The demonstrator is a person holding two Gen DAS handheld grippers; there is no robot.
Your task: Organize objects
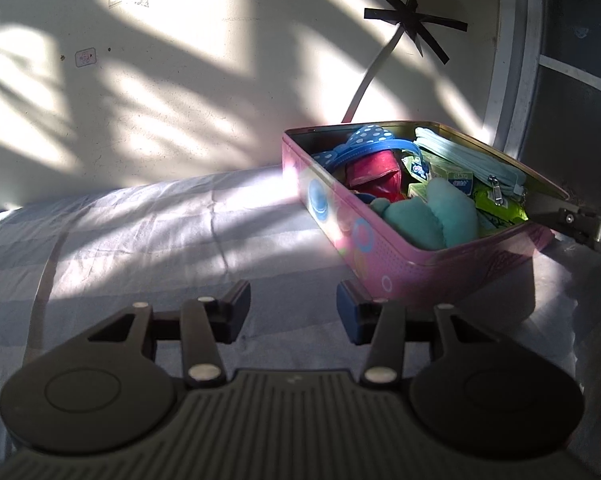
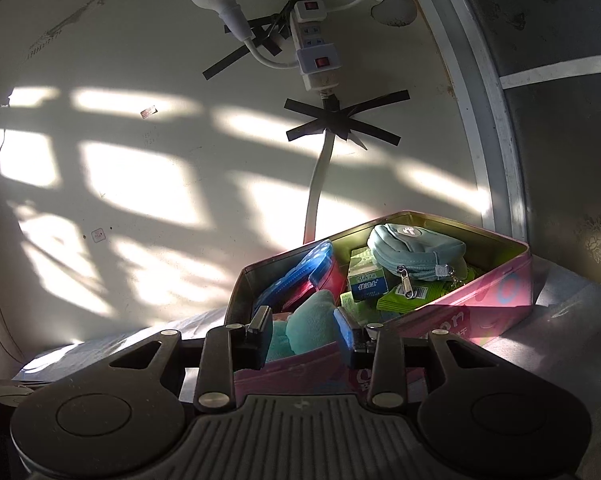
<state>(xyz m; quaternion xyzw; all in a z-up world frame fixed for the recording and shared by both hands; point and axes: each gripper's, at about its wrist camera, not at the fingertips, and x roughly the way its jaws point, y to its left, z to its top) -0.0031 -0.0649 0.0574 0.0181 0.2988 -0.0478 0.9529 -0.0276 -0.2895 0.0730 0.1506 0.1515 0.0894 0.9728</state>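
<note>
A pink tin box [image 1: 384, 268] stands open on the bed, right of centre in the left wrist view, and fills the lower middle of the right wrist view [image 2: 496, 304]. It holds a teal plush toy [image 1: 432, 216] [image 2: 312, 324], a light blue zip pouch [image 1: 468, 164] [image 2: 416, 248], a red pouch [image 1: 376, 174], a blue dotted item [image 1: 364, 140] [image 2: 300, 268] and green packets [image 2: 368, 280]. My left gripper [image 1: 292, 312] is open and empty, just left of the box's near corner. My right gripper [image 2: 302, 334] is open at the box's near rim, its fingers either side of the plush toy.
The bed has a pale striped sheet [image 1: 148, 248]. A cream wall [image 1: 180, 80] stands behind, with a power strip [image 2: 314, 40] and cable taped on it with black tape [image 2: 340, 120]. A dark papered panel [image 2: 572, 160] with a white frame stands to the right.
</note>
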